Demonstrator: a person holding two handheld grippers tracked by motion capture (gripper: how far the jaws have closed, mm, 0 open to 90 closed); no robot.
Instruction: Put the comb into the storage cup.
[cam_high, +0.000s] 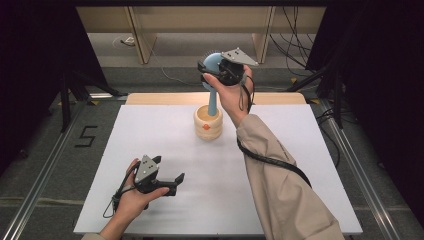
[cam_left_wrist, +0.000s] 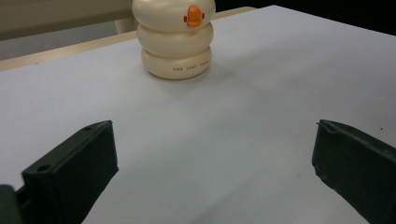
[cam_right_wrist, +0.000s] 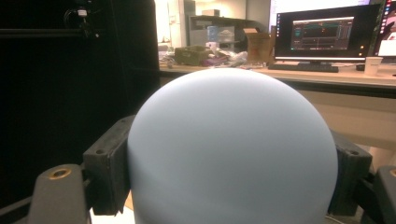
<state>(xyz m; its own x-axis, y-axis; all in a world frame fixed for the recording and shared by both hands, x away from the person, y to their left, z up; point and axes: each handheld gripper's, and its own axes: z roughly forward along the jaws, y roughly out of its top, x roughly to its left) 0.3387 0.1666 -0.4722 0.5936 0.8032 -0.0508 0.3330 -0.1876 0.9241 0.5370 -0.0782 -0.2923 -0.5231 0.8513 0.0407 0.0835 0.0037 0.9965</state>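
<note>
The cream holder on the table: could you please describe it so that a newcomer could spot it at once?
On the white table, look toward the far edge, near the middle. There stands the cream holder, three stacked rings with an orange duck bill; the blue brush, gripped at its head by the right gripper, stands in it.

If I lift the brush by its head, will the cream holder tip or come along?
The holder looks squat and ringed, probably stable. Only the thin handle sits in its wide mouth, so it likely slides free. The right gripper clamps the brush on its smooth, rounded head, which may slip.
</note>
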